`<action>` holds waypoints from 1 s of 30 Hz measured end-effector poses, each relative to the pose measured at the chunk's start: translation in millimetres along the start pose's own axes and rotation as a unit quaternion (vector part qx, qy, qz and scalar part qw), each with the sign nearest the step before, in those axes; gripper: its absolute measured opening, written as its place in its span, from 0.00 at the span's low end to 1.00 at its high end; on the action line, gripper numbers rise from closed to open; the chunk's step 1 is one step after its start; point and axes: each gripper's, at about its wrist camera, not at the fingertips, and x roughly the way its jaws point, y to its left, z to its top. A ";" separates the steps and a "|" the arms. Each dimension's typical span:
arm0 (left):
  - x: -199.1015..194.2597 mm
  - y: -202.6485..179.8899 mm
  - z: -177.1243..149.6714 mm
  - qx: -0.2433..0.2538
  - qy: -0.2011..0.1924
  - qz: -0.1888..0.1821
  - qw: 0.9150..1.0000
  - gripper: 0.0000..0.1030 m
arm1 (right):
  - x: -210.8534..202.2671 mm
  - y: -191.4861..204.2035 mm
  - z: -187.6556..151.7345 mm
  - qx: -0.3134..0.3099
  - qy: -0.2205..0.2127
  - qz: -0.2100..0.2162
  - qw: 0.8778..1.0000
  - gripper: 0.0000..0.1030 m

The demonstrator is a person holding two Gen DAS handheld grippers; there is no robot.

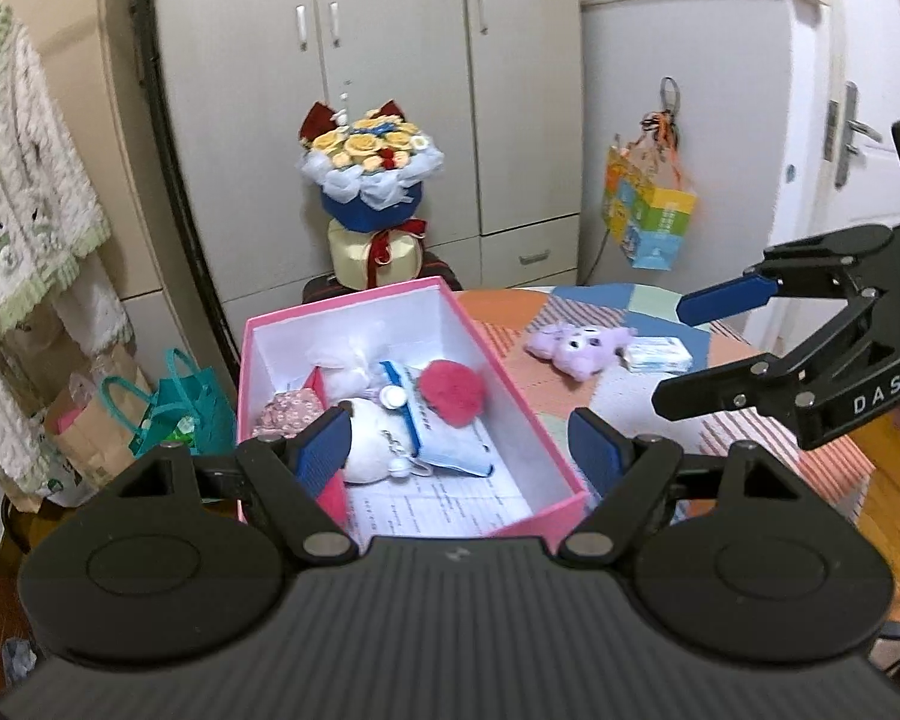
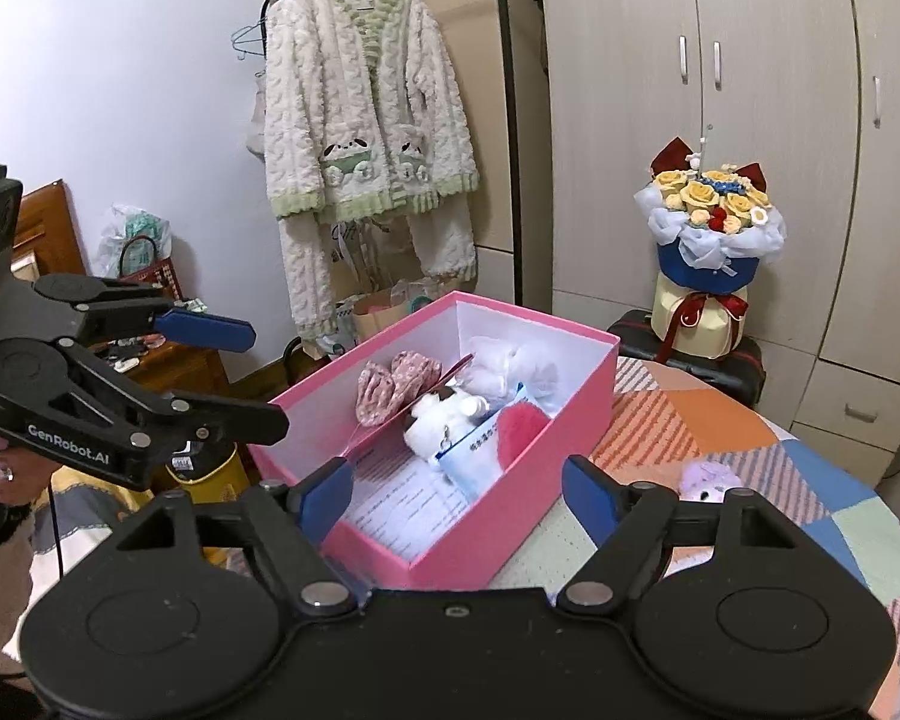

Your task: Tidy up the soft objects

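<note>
A pink box (image 1: 510, 384) stands on the patchwork table, holding a white plush (image 1: 372, 438), a red pompom (image 1: 453, 390), a floral fabric piece (image 1: 288, 411) and a blue mask pack (image 1: 450, 444). A purple plush (image 1: 576, 348) lies on the cloth to the right of the box, beside a small tissue pack (image 1: 657, 356). My left gripper (image 1: 462, 450) hovers open over the box's near end with nothing between its pads. My right gripper (image 2: 459, 495) is open and empty too, above the box's (image 2: 480, 540) near corner, with the purple plush (image 2: 708, 480) just beyond its right finger.
A flower bouquet (image 1: 369, 180) rests on a dark suitcase (image 2: 690, 354) behind the table. A fluffy cardigan (image 2: 366, 138) hangs at the left, with paper and teal bags (image 1: 174, 408) on the floor. Wardrobe doors fill the back; a colourful bag (image 1: 648, 216) hangs at the right.
</note>
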 end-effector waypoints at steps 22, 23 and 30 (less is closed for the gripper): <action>50.9 -88.7 8.8 0.009 0.044 -0.124 0.991 0.77 | -63.3 -67.4 -66.9 0.015 -0.005 -0.056 0.998 0.82; 57.2 -91.2 9.9 0.003 0.048 -0.127 0.991 0.77 | -62.3 -74.6 -70.3 0.018 -0.004 -0.057 0.998 0.82; 106.0 -114.1 19.5 -0.029 0.077 -0.151 0.985 0.77 | -43.2 -120.9 -91.5 0.045 0.007 -0.064 0.997 0.82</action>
